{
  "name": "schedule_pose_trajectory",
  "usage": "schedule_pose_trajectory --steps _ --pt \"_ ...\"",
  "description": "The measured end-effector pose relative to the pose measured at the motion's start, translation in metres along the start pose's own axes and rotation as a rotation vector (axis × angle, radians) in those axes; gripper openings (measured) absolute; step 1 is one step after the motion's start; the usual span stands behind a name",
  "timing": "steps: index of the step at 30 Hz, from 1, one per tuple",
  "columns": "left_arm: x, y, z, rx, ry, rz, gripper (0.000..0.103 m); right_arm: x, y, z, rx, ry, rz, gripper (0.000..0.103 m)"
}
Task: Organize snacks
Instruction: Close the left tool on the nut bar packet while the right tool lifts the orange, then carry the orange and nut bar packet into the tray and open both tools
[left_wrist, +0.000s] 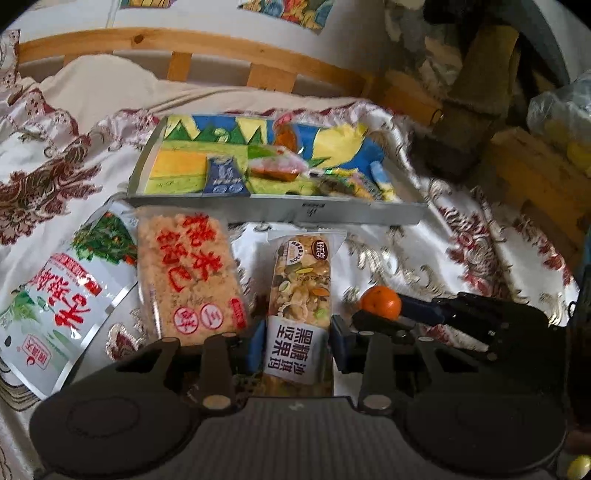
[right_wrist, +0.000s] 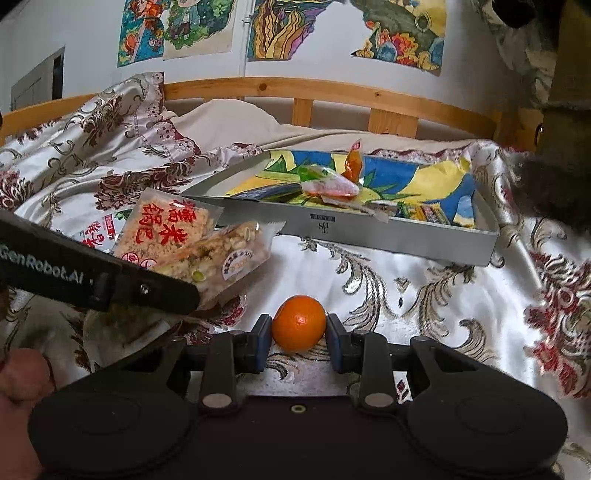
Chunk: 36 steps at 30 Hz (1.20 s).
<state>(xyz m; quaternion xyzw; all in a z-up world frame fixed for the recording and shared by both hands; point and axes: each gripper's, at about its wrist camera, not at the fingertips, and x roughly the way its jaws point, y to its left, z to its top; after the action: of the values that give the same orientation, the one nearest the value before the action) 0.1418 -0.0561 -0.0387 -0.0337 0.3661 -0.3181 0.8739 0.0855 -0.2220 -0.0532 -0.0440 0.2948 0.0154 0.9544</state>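
Observation:
My left gripper (left_wrist: 297, 341) is shut on a nut-bar packet (left_wrist: 301, 291) with a white label, held above the bed cover. The same packet (right_wrist: 225, 254) shows in the right wrist view, sticking out of the left gripper's black body (right_wrist: 92, 273). My right gripper (right_wrist: 298, 338) is shut on a small orange (right_wrist: 299, 323); it also shows in the left wrist view (left_wrist: 380, 302). A grey tray (left_wrist: 280, 212) with a colourful lining holds several small snacks; it lies ahead in both views (right_wrist: 369, 236).
A rice-cracker packet (left_wrist: 188, 273) and a white-green bag (left_wrist: 62, 306) lie on the patterned bed cover (right_wrist: 424, 306) left of the tray. A wooden bed rail (right_wrist: 332, 96) runs behind. Dark bulky objects (left_wrist: 476, 92) stand at the right.

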Motion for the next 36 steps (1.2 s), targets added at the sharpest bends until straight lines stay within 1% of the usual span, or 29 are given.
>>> schedule_pose_trajectory --steps 2,5,9,12,15,17,24,27,31,36 --pt "-0.003 -0.002 0.001 -0.002 -0.016 0.006 0.040 -0.002 0.002 0.002 -0.015 -0.014 -0.012 0.033" --pt "-0.012 -0.002 0.003 -0.039 -0.053 0.024 0.040 -0.007 0.001 0.006 -0.013 -0.048 -0.017 0.033" --pt "-0.028 -0.004 0.010 -0.055 -0.114 0.076 0.040 -0.018 -0.005 0.017 0.007 -0.102 -0.026 0.033" --pt "-0.040 -0.004 0.016 -0.089 -0.151 0.110 0.040 -0.028 -0.009 0.026 0.022 -0.140 -0.028 0.033" --pt "-0.049 -0.007 0.022 -0.117 -0.171 0.159 0.040 -0.036 -0.015 0.037 0.038 -0.166 -0.019 0.033" --pt "-0.054 -0.009 0.027 -0.126 -0.179 0.175 0.040 -0.042 -0.019 0.045 0.051 -0.189 -0.020 0.033" --pt "-0.074 -0.033 0.050 -0.120 -0.233 0.188 0.040 -0.065 -0.032 0.063 0.090 -0.266 -0.018 0.033" --pt "-0.078 -0.043 0.060 -0.118 -0.255 0.179 0.040 -0.073 -0.037 0.069 0.099 -0.287 -0.022 0.033" --pt "-0.076 -0.057 0.072 -0.098 -0.286 0.178 0.040 -0.079 -0.041 0.073 0.120 -0.313 -0.025 0.033" --pt "-0.066 -0.066 0.087 -0.095 -0.299 0.158 0.040 -0.079 -0.050 0.085 0.126 -0.359 -0.041 0.033"
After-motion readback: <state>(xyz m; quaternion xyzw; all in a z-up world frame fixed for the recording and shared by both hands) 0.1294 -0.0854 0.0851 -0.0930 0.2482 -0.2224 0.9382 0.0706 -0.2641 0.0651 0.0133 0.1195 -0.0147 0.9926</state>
